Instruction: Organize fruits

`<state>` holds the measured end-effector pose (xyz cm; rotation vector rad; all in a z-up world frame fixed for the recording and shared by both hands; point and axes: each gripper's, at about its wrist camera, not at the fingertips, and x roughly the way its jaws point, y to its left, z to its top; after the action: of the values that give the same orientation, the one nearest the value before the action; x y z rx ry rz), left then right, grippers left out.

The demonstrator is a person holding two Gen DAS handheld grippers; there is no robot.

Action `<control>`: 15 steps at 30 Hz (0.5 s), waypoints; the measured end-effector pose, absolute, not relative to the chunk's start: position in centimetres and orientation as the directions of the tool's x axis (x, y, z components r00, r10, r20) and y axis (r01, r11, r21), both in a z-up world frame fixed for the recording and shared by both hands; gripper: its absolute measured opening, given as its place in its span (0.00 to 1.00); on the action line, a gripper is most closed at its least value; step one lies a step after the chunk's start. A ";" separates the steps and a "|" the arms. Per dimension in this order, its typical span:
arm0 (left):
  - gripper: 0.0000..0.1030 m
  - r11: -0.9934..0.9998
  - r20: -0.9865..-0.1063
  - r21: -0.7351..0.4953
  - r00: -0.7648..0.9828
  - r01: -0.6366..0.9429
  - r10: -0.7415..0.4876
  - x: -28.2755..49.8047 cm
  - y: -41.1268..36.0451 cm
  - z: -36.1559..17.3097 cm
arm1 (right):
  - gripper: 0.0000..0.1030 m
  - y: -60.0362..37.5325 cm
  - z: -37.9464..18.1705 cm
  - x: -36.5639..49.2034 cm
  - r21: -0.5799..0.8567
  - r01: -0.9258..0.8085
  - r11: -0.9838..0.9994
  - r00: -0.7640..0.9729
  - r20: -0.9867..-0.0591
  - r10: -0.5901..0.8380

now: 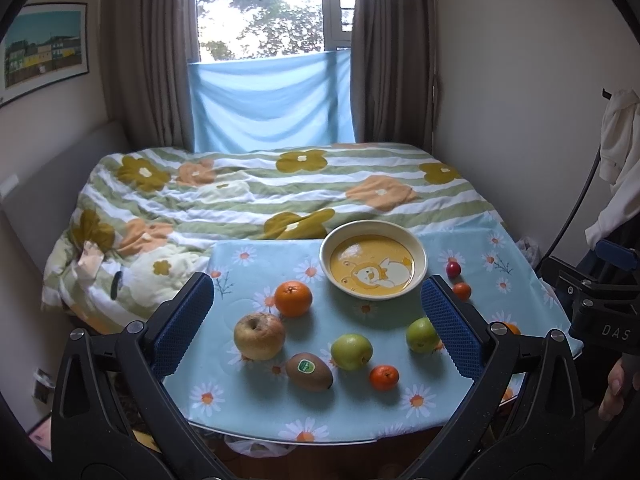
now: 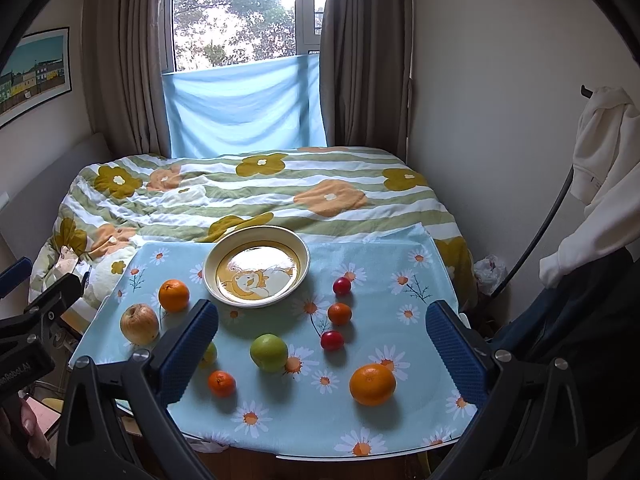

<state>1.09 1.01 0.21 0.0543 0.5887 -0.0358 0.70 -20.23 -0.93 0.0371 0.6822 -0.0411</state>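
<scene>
We hold the left gripper point(image 1: 318, 322) spread wide above the near edge of the table point(image 1: 256, 412), its blue pads empty, and the right gripper point(image 2: 322, 354) spread just as wide and also holding nothing. The fruits lie loose on the daisy cloth point(image 2: 400, 256), none in the bowl point(image 1: 374, 259), which stands at the far side near the bed point(image 1: 248, 196). In the left view, an orange point(image 1: 293, 298) sits just behind a brown apple point(image 1: 259, 336); a kiwi point(image 1: 309, 371) lies in front, beside a green apple point(image 1: 351, 351) and a mandarin point(image 1: 384, 377). A second green apple point(image 1: 420, 334) is partly hidden by the right pad. In the right view, a plum point(image 2: 342, 286), a small mandarin point(image 2: 339, 313) and another plum point(image 2: 332, 340) run in a line right of the bowl, and a big orange point(image 2: 372, 384) lies nearest us.
</scene>
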 end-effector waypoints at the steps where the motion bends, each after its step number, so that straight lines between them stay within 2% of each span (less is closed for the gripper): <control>1: 1.00 0.998 -0.555 0.042 0.831 0.049 -0.018 1.1 1.0 0.2 | 1.00 -20.2 -0.9 0.7 0.021 0.050 0.999 0.775 -0.631 -0.026; 15: 1.00 0.998 -0.554 0.041 0.832 0.049 -0.018 1.1 1.2 0.3 | 1.00 -20.1 -1.0 1.0 0.017 0.050 0.999 0.775 -0.631 -0.028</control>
<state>1.12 1.24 0.31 0.0540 0.5866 -0.0352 0.98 -20.11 -0.95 0.0337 0.6823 -0.0426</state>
